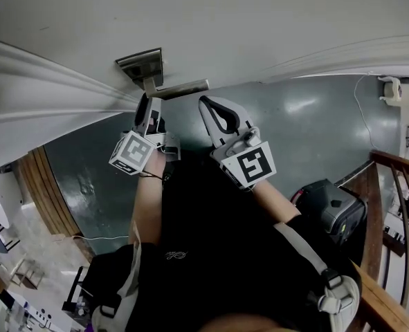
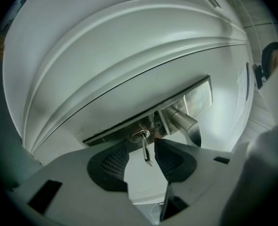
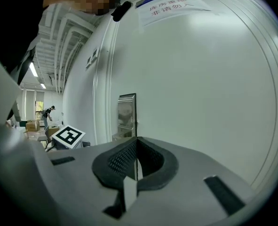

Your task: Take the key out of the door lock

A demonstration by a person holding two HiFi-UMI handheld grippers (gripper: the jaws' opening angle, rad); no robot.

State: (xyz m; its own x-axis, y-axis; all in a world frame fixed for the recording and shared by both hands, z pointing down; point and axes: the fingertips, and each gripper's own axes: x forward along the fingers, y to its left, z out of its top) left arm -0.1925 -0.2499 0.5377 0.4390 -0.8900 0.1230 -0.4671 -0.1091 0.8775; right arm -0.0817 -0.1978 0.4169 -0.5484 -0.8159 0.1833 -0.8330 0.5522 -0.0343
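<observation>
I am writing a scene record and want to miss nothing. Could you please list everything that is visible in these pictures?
door: one, white, fills the upper head view.
lock plate: one, metallic, on the door.
handle: one, metallic lever, on the lock plate.
key: one, metallic, in the lock plate, beside the handle.
notice: one, white with blue strip, high on the door.
floor: one, grey-green, below the door.
case: one, black, on the floor, right.
railing: one, brown wood, far right.
left claw: one, grey, open, key between its jaws.
right claw: one, grey, shut, empty, near the handle.
</observation>
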